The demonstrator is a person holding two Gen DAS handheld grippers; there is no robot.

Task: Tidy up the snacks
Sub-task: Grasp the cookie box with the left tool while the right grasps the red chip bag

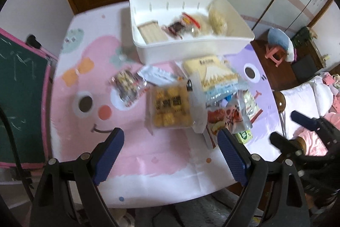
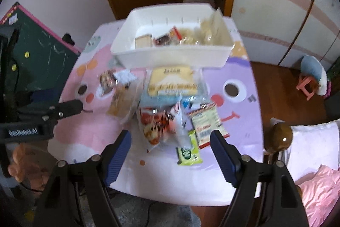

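Left tool [image 1: 170, 143]: jaws wide, holding nothing, above the near edge of the surface [image 1: 85, 142].
Right tool [image 2: 170, 145]: jaws wide, holding nothing, over the green packet [image 2: 188, 153].
Snacks: loose pile mid-surface; clear tray of yellow pastries [image 1: 170, 107], large yellow bag [image 1: 209, 72], red packet [image 2: 158, 124].
White bin [image 1: 191, 46]: far side, already holding a few snacks.
Risk: packets overlap, so a grip could catch two at once or drag a neighbour off the near edge; slick film may slip from the pads.
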